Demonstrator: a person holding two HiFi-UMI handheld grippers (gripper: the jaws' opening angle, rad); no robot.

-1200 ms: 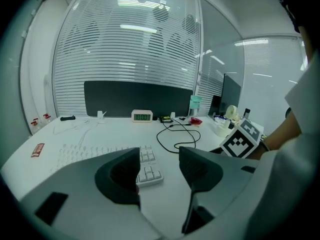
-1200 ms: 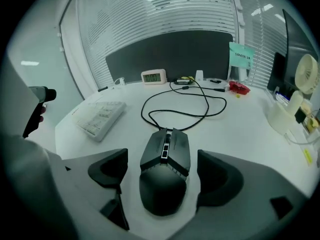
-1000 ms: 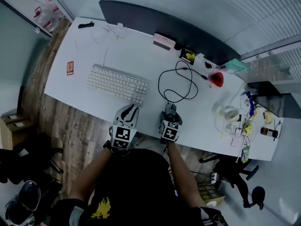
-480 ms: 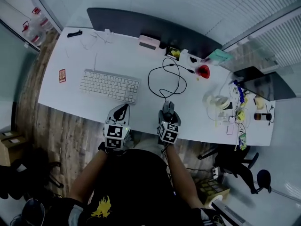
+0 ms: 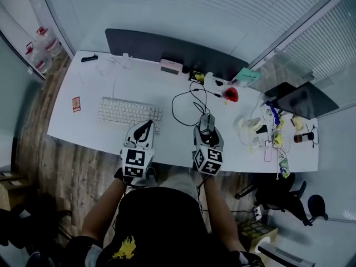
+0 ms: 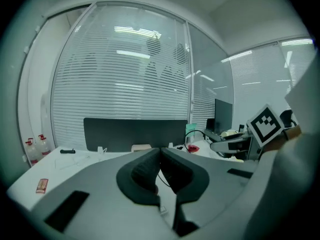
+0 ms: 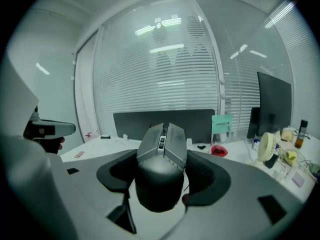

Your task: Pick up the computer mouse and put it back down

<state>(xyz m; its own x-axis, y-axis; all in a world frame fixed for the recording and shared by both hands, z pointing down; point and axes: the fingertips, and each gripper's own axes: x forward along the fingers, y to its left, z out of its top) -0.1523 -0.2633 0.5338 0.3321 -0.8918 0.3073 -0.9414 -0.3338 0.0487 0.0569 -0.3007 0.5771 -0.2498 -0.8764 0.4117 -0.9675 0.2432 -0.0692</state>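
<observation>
A dark grey computer mouse (image 7: 161,149) sits between the pads of my right gripper (image 7: 162,170), which is shut on it and holds it in the air above the white desk (image 5: 83,128). In the head view the mouse (image 5: 206,120) shows at the tip of the right gripper (image 5: 207,130), near the desk's front edge. Its black cable (image 5: 186,100) loops across the desk behind it. To the left, my left gripper (image 5: 142,131) hangs over the front edge, just in front of the keyboard. Its jaws are shut with nothing between them, as the left gripper view shows (image 6: 160,153).
A white keyboard (image 5: 129,112) lies at the left of the desk with a red card (image 5: 76,103) beside it. A dark divider panel (image 5: 167,48) runs along the back. A pink box (image 5: 171,66), a red object (image 5: 232,94), a white fan (image 5: 253,125) and clutter stand to the right.
My right gripper has risen and lifted the mouse off the desk. The left gripper has risen too, and its jaws have closed.
</observation>
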